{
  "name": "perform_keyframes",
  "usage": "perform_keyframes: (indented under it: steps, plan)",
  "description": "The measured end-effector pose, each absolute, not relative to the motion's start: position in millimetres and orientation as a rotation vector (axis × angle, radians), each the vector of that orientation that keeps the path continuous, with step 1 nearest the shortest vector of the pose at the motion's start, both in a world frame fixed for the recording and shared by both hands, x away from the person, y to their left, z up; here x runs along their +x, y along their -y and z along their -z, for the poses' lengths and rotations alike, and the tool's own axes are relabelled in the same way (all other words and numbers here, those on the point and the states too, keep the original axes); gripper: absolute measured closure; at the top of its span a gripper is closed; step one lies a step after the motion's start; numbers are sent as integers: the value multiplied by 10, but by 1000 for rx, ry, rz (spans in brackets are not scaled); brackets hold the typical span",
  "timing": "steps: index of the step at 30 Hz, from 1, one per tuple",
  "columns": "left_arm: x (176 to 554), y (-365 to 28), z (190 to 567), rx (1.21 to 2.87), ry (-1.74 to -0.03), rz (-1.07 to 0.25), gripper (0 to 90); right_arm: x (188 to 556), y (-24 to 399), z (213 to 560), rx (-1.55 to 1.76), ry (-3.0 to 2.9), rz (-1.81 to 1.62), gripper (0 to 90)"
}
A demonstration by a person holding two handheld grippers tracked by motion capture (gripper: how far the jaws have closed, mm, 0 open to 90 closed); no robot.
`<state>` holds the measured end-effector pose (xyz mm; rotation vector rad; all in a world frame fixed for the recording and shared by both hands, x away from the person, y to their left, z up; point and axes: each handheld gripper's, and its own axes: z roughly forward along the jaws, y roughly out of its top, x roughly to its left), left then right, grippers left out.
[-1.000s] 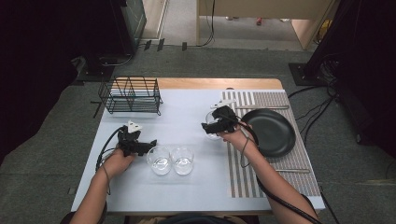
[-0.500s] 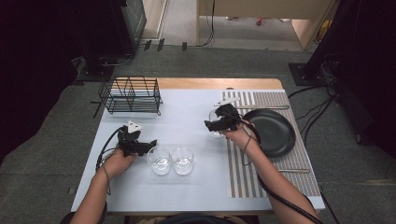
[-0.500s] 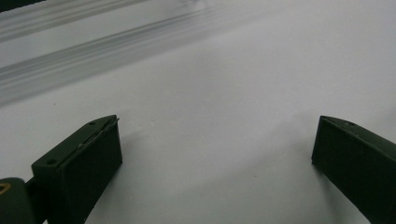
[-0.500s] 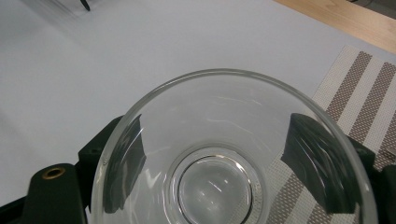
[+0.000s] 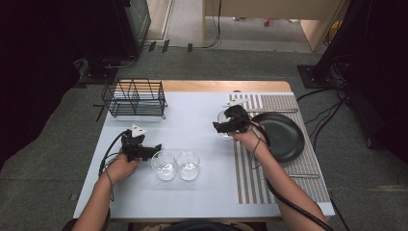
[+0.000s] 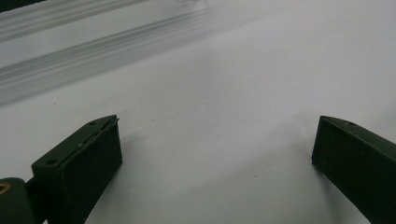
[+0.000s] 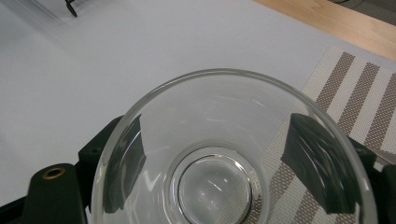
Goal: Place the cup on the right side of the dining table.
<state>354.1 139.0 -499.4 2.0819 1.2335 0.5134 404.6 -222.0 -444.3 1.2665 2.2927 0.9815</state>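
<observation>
My right gripper is shut on a clear drinking glass, held by the left edge of the striped placemat. In the right gripper view the glass is seen from its open mouth, with a black pad pressed on each side of its wall, and the gripper reaches around it. My left gripper rests low on the white table with its jaws wide apart. Nothing lies between them in the left gripper view. Two more clear glasses stand side by side just right of it.
A black wire rack stands at the table's back left. A black plate lies on the placemat right of my right hand. Thin cutlery lies at the mat's far edge and near edge.
The right gripper with its glass has shifted only slightly. The left hand and the two standing glasses have stayed where they were.
</observation>
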Motion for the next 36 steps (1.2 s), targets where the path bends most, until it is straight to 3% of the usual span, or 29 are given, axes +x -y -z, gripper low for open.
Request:
perform_keyframes:
  steps: [36]
  plan:
    - [3539,-1390,4993,2084,-1232,-516,15,4182,2365,4479,1310,-2231,-975,190]
